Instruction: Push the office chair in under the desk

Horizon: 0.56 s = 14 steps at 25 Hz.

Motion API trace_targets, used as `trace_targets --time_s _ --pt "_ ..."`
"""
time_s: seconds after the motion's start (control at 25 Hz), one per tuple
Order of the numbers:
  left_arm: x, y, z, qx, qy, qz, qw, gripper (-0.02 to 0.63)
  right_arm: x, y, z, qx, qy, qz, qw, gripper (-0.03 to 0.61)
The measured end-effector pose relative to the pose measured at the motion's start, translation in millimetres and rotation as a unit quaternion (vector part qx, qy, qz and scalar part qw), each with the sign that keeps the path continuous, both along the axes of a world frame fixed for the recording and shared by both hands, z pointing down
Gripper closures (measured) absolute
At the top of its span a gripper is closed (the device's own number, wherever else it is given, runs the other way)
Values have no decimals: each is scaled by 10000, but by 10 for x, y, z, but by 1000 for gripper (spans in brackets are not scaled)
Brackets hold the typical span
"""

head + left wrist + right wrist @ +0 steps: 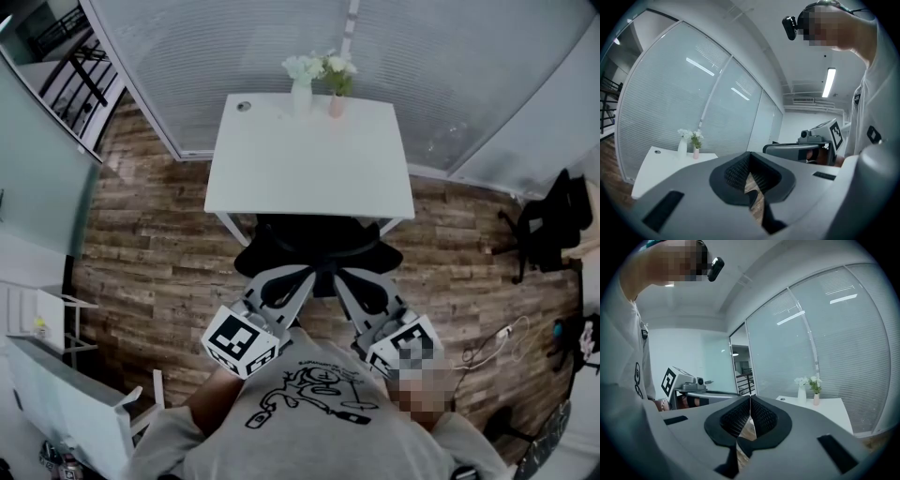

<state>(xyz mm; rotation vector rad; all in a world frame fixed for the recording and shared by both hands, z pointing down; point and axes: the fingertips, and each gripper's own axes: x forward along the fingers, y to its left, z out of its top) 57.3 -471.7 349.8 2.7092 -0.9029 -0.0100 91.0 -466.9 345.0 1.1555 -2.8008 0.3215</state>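
Note:
A black office chair (317,246) stands at the near edge of the white desk (272,159), its front part under the desktop. Both grippers point at the chair's back from my side. The left gripper (298,278) and the right gripper (349,280) reach the chair's rear edge; I cannot tell whether they touch it. In the left gripper view, the left gripper (750,157) has its jaws shut with nothing between them. The right gripper (750,402) is likewise shut and empty. Neither gripper view shows the chair; both show the desk (656,164) (832,409) beyond the jaws.
A white vase of flowers (302,82) and a small pink vase (336,96) stand at the desk's far edge, against glass walls with blinds. Another black chair (551,223) stands at the right, with cables (497,339) on the wooden floor. A white rack (58,375) is at lower left.

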Motion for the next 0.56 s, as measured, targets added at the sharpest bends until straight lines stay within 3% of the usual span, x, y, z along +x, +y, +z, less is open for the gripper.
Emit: trace_targets --time_s 0.56 --pt "-3 47 -92 97 26 37 9999 612 -13 40 -51 63 81 21 9999 543"
